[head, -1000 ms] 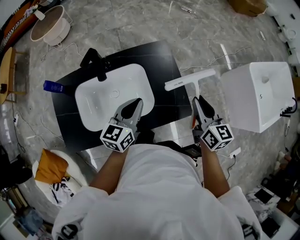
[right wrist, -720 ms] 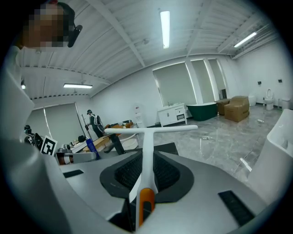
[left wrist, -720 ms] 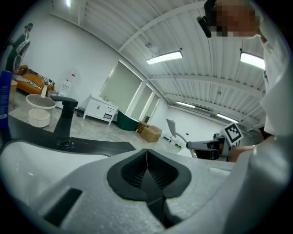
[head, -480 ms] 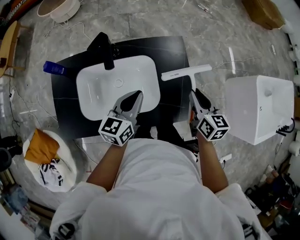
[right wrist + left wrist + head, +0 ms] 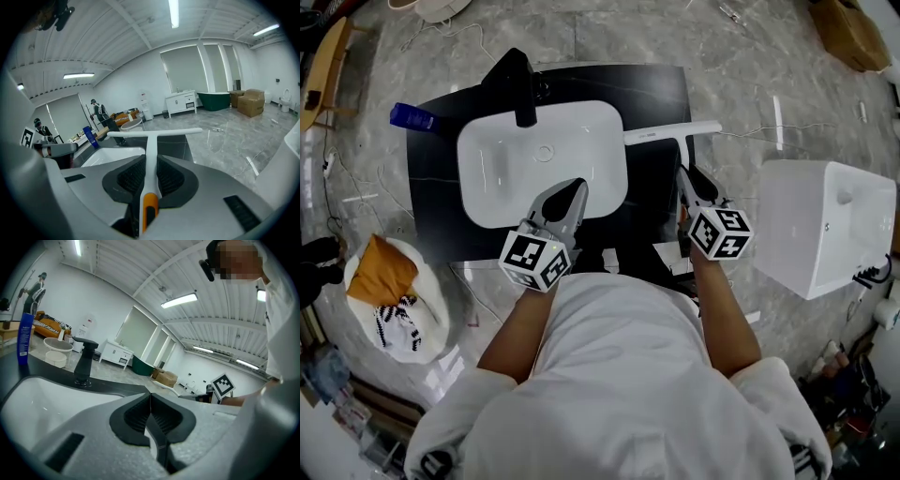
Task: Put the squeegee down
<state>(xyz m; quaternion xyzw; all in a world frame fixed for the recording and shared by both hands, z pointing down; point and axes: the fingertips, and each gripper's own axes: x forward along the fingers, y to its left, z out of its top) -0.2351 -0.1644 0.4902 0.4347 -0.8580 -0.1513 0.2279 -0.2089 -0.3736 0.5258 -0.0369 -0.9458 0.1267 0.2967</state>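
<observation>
My right gripper (image 5: 685,176) (image 5: 149,174) is shut on the handle of a white squeegee (image 5: 675,136) (image 5: 151,140), whose T-shaped blade is held over the right part of the black counter (image 5: 656,94), beside the white basin (image 5: 539,159). The handle's end is orange. My left gripper (image 5: 569,202) (image 5: 150,414) hovers over the basin's front right rim, its jaws pressed together with nothing between them. A black tap (image 5: 517,84) (image 5: 84,361) stands at the basin's far edge.
A blue bottle (image 5: 412,117) (image 5: 24,337) stands on the counter's left corner. A second white basin (image 5: 820,225) sits on the floor to the right. A white tub with an orange cloth (image 5: 380,286) is at the left. Cables lie across the marble floor.
The squeegee in my right gripper has shifted left, from past the counter's right edge to over its right part. The left gripper stays over the basin's front.
</observation>
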